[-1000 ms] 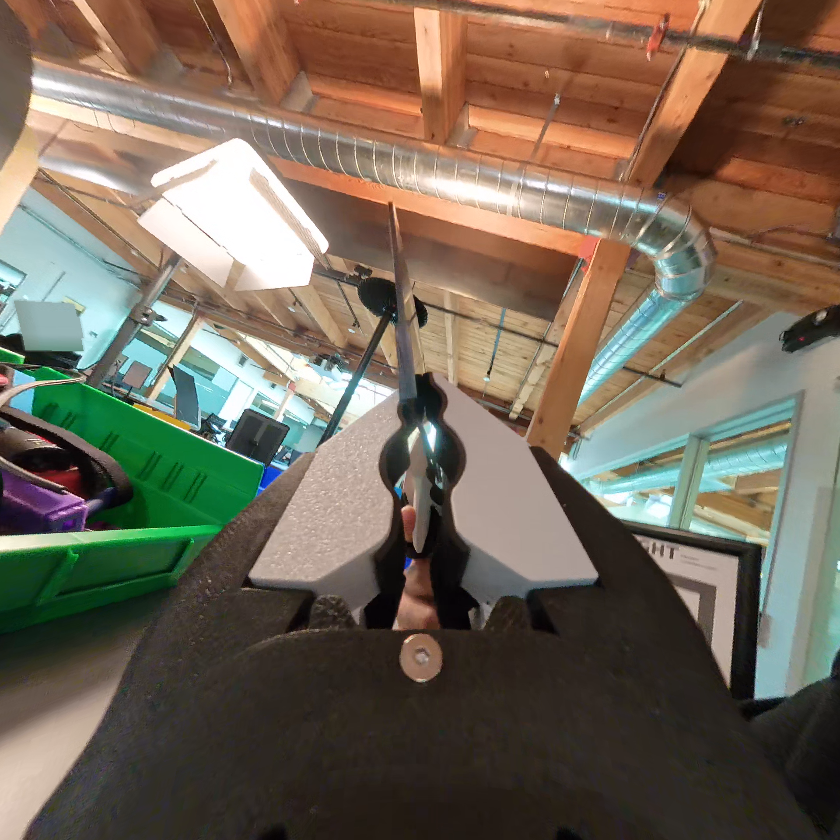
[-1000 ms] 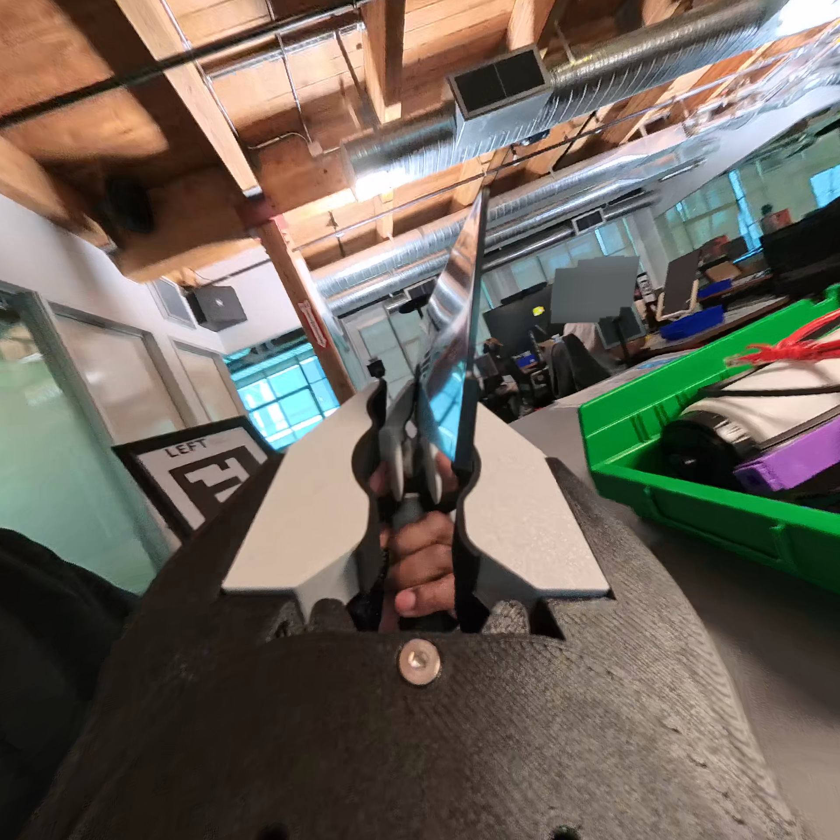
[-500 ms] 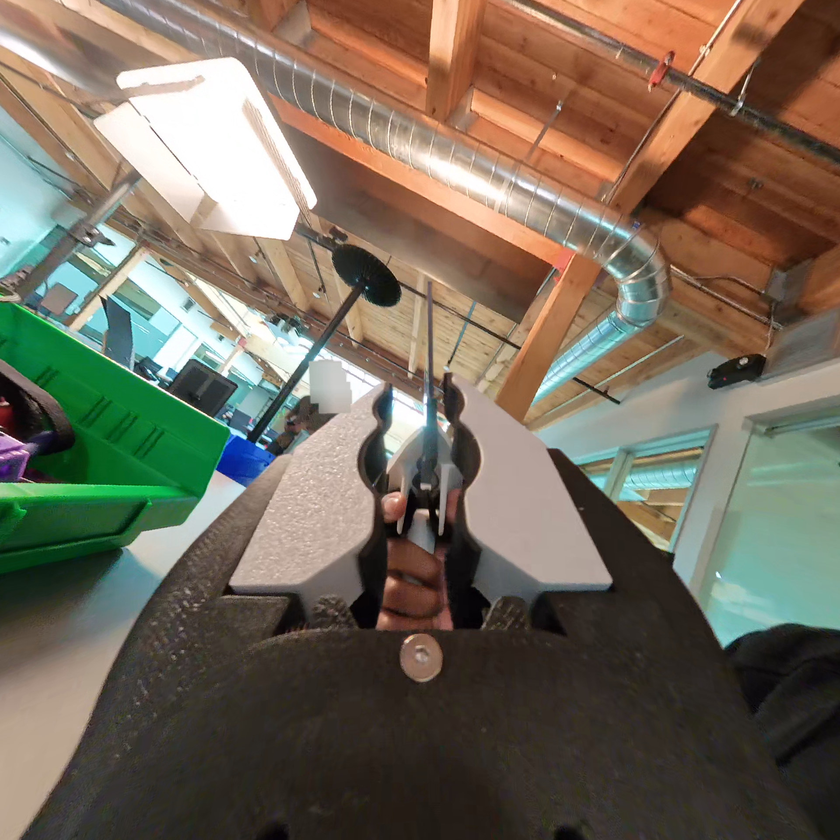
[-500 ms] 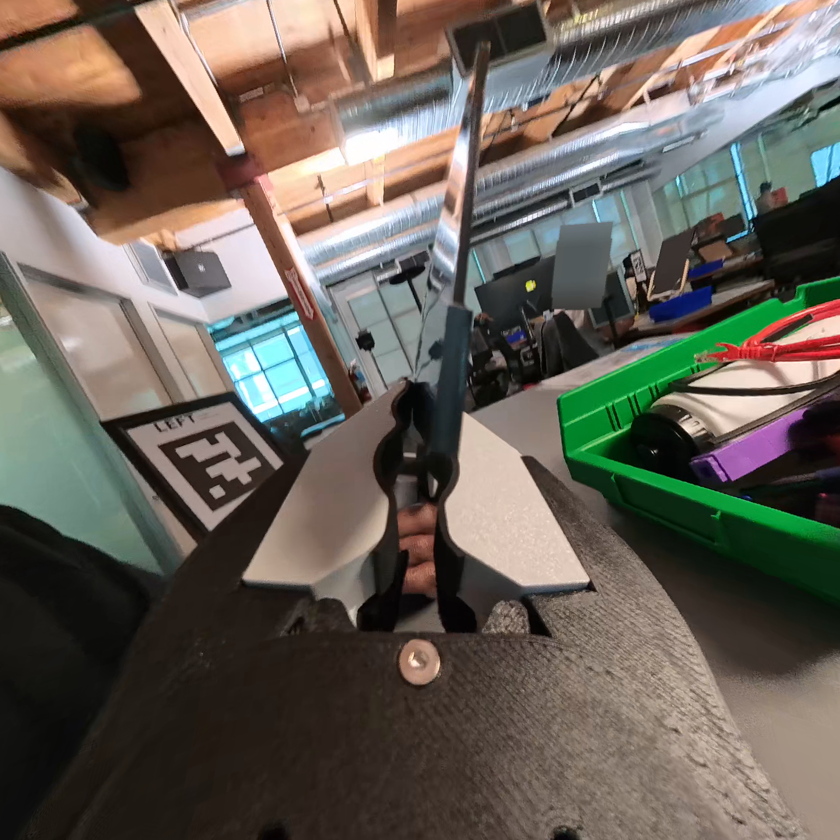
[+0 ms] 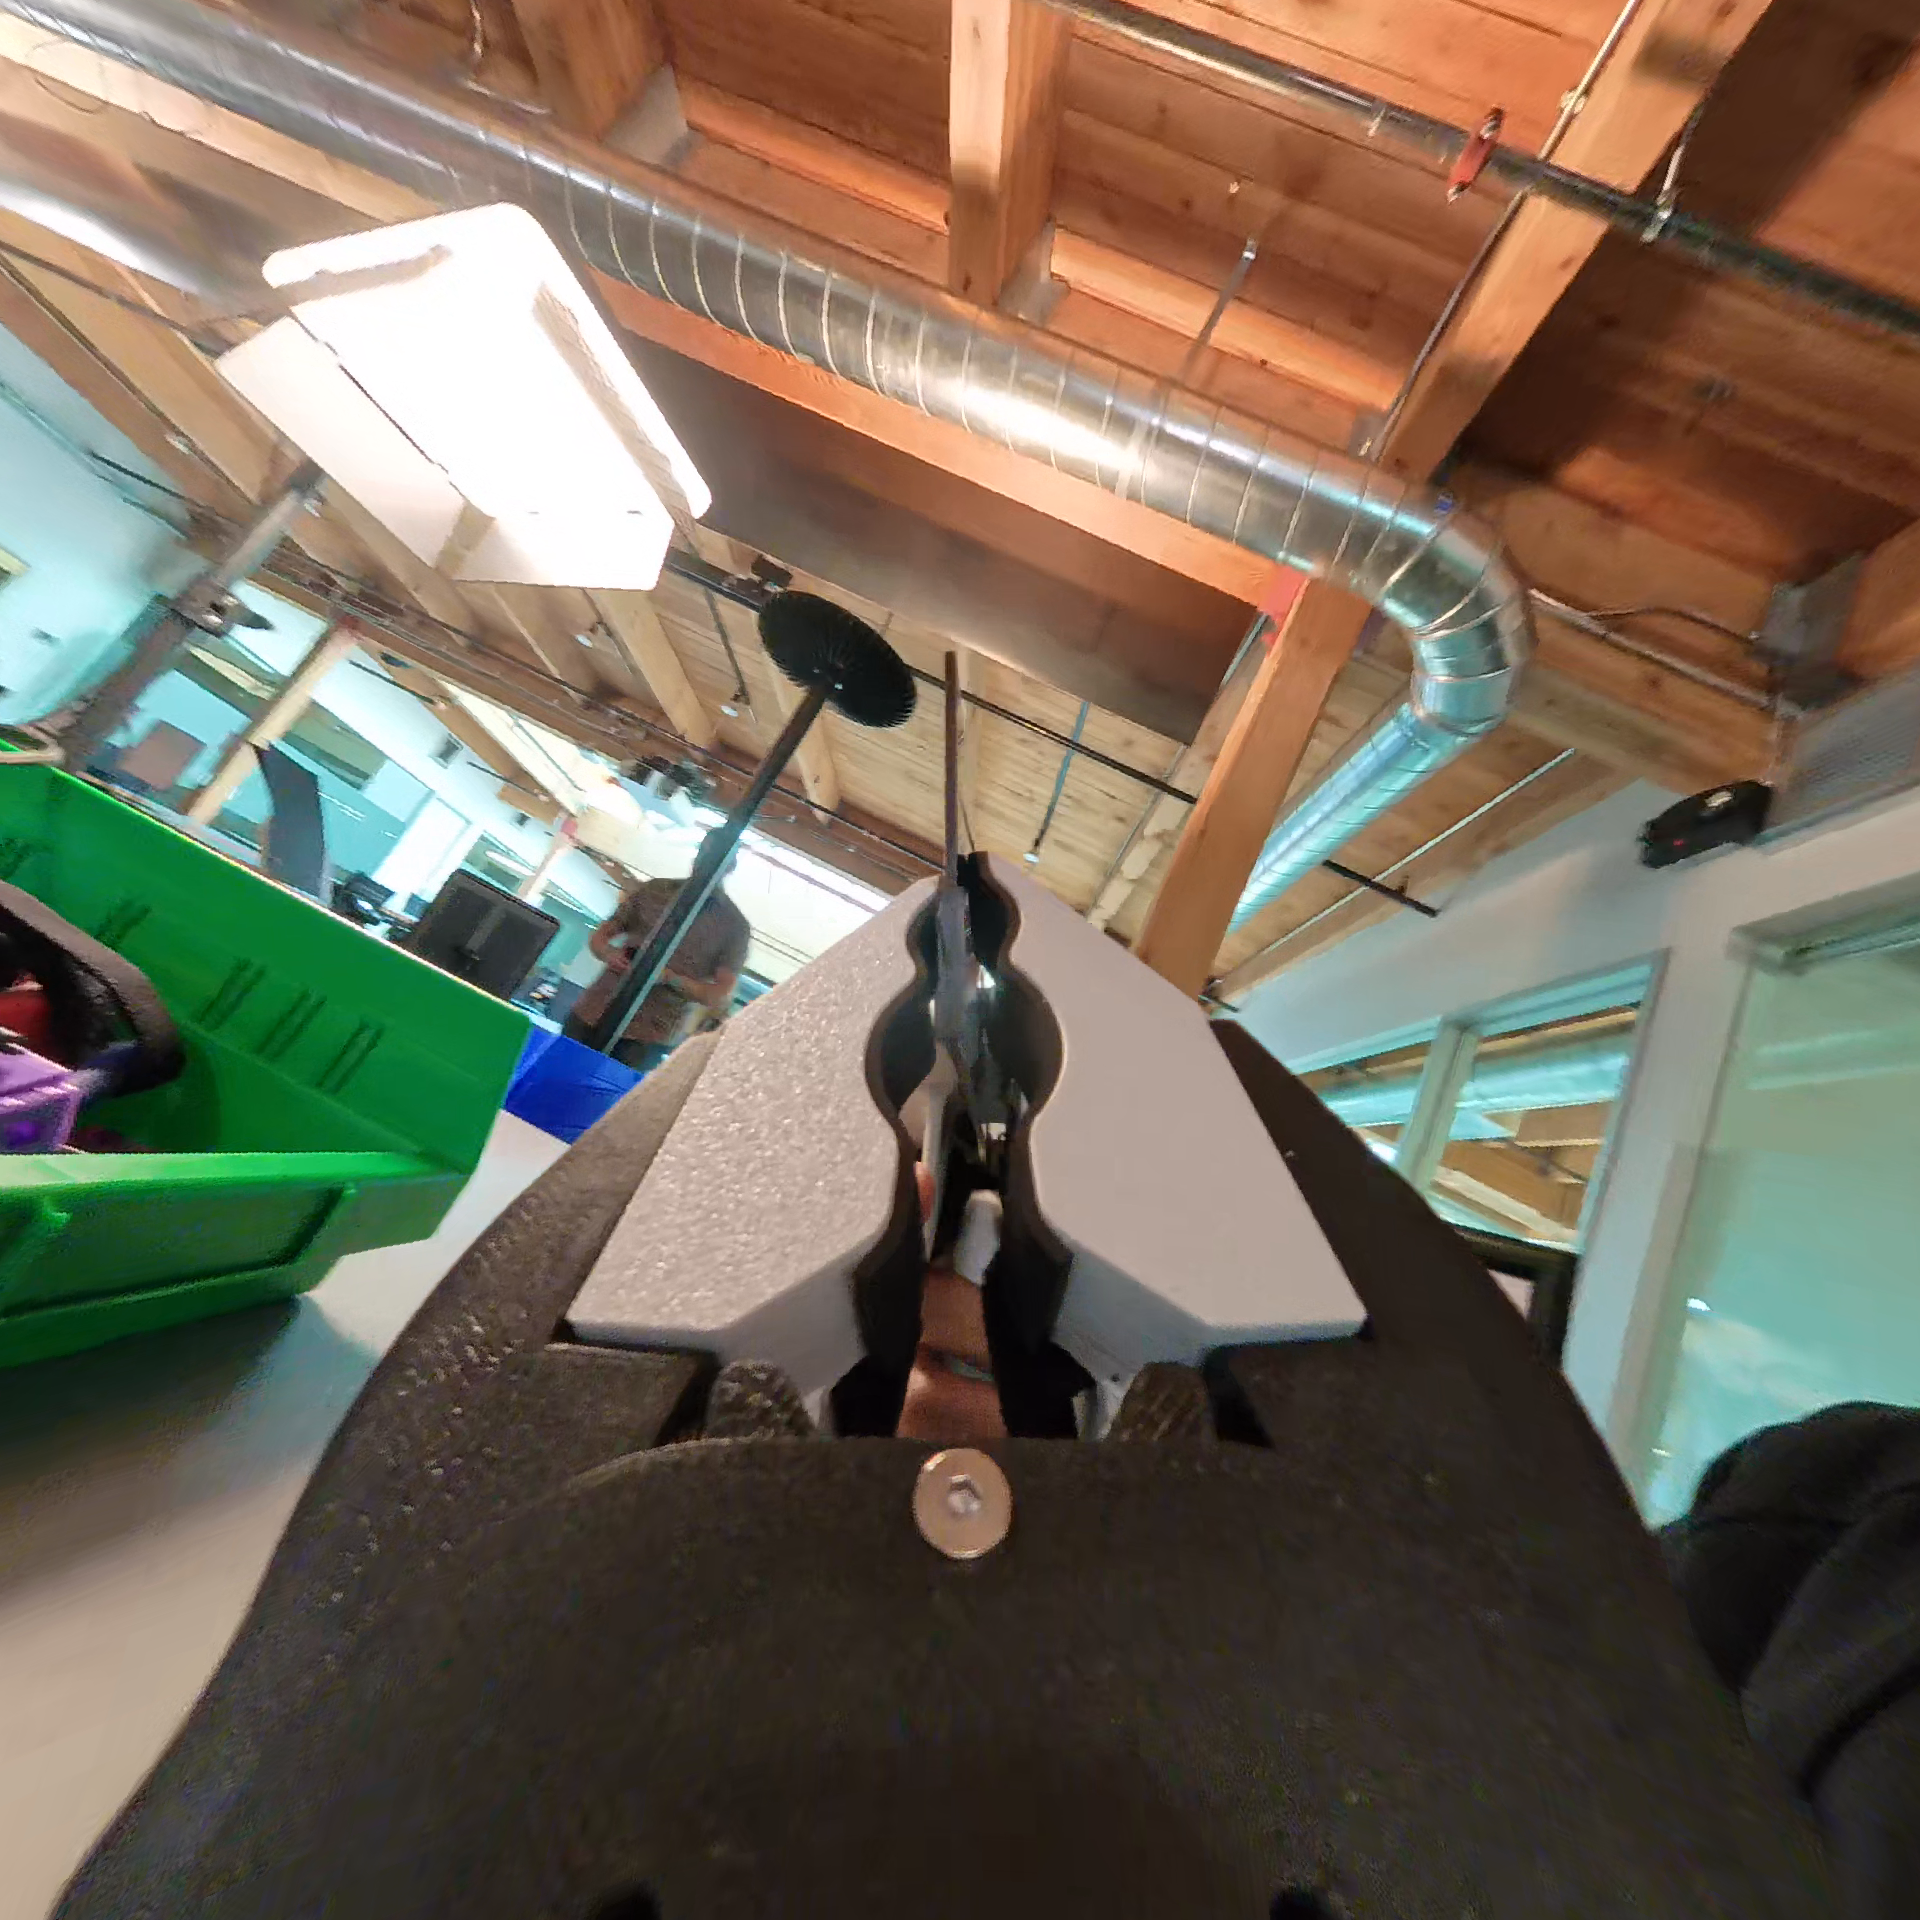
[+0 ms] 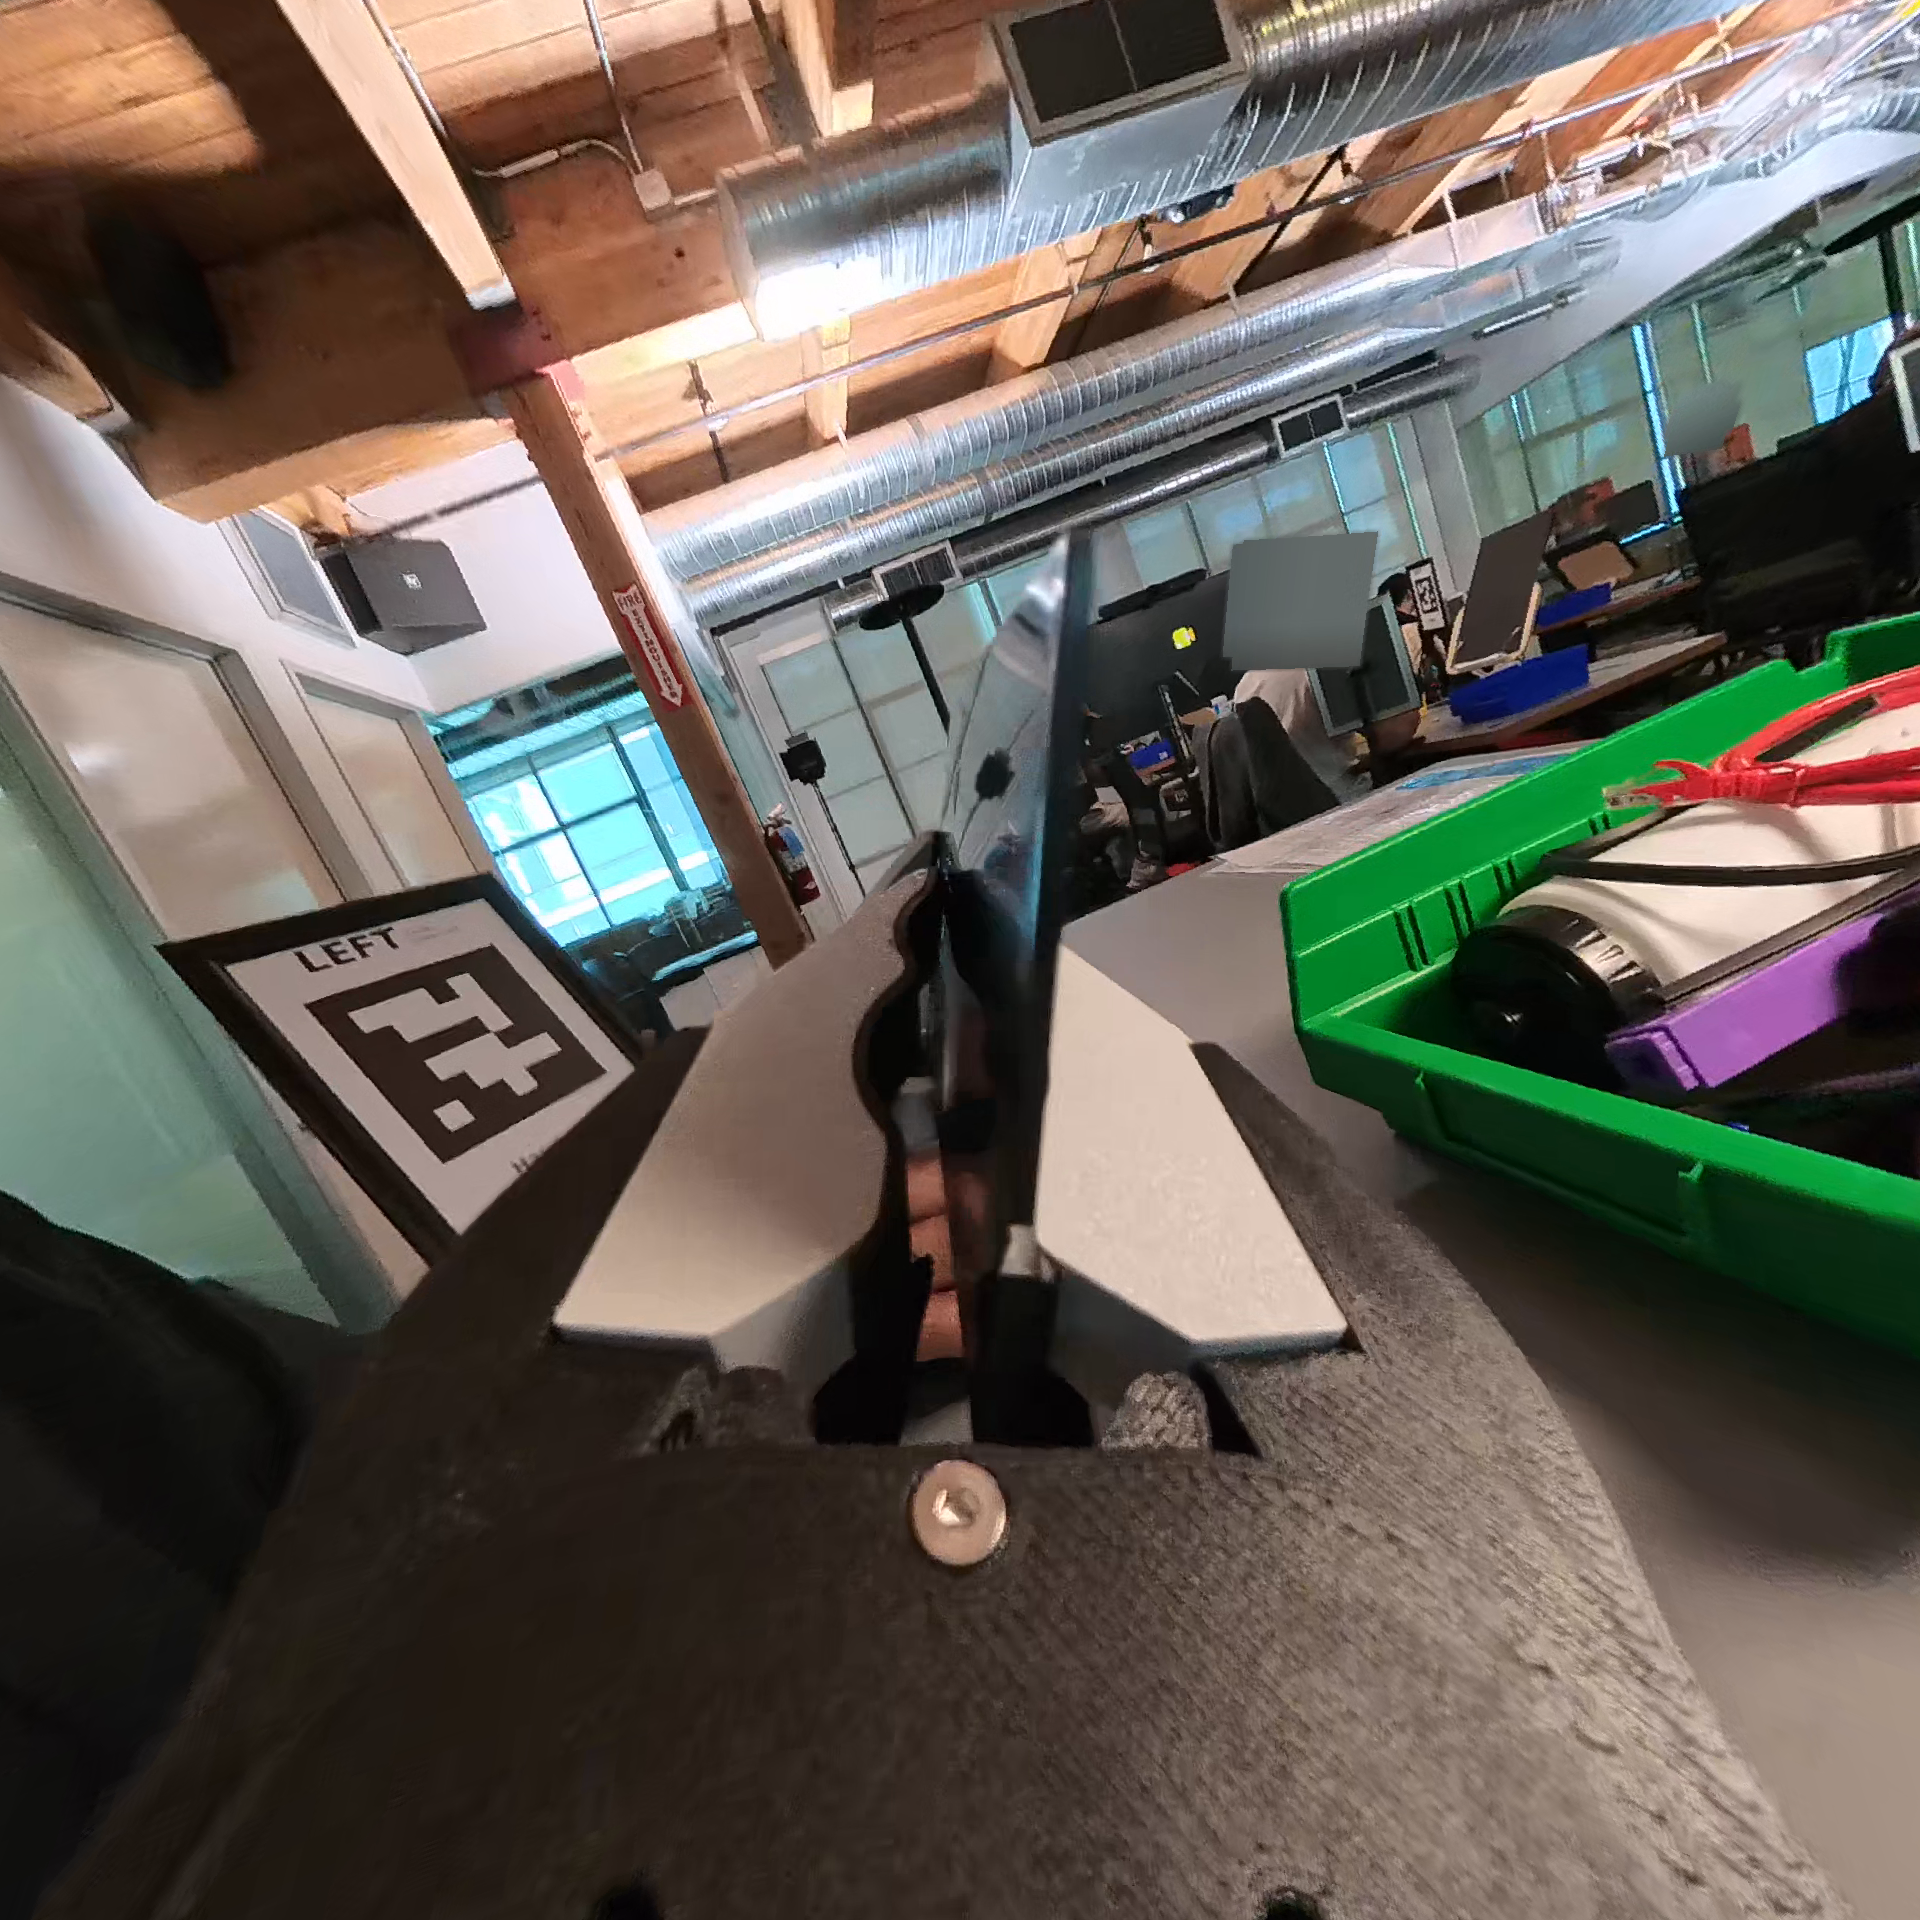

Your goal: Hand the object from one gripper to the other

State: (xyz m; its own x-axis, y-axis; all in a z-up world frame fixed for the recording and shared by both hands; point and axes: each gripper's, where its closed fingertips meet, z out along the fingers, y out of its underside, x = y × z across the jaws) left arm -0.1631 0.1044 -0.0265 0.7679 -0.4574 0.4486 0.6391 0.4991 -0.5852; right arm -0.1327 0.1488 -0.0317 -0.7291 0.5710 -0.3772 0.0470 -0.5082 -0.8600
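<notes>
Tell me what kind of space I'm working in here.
Probably an open-plan office or lab workshop: exposed wooden ceiling beams with silver spiral ducting, desks with dark monitors, and a green plastic parts bin on the grey table.

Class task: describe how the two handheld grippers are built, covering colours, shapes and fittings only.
Both match: the left gripper and right gripper each have a rough black body, two pale grey wedge-shaped fingers with black wavy inner pads, and one silver hex screw at the centre.
</notes>
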